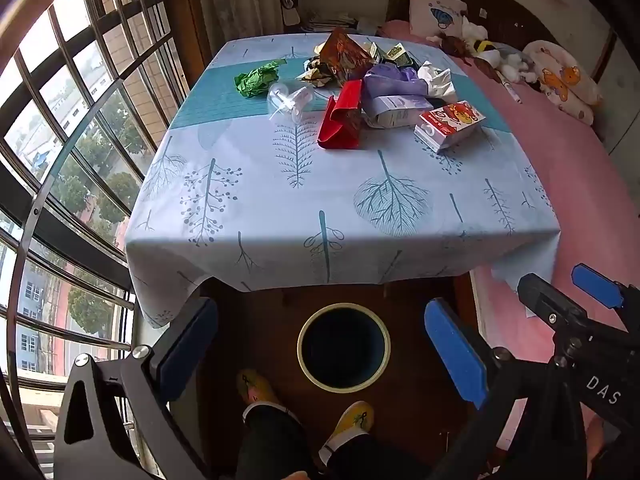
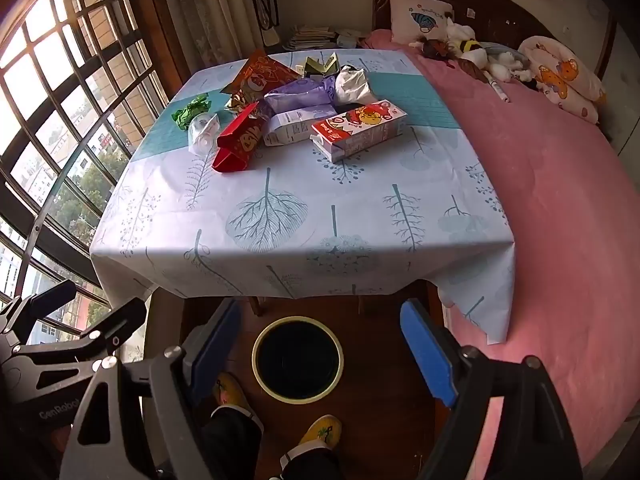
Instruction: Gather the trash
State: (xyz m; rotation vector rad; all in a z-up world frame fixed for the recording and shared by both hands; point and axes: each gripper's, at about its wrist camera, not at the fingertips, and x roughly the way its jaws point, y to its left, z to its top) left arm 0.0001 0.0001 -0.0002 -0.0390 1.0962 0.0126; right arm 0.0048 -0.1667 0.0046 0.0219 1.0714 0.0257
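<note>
Below, bin (image 1: 344,346) (table edge (image 1: 328,276) beside)

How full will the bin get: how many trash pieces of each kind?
Boxes: 4 (red box, white carton, cartoon carton, green-yellow box)
Wrappers, bags: 4 (green wrapper, orange bag, gold wrapper, purple bag)
Clear cup: 1
White tissue: 1
Total: 10

A table under a leaf-print tablecloth (image 1: 248,208) fills the centre. At three o'clock lies a pink bed (image 2: 540,184); pillows (image 2: 560,70) and plush toys (image 1: 480,46) sit at one o'clock. Windows (image 1: 60,128) span nine o'clock. Yellow slippers (image 2: 320,432) show at six.
</note>
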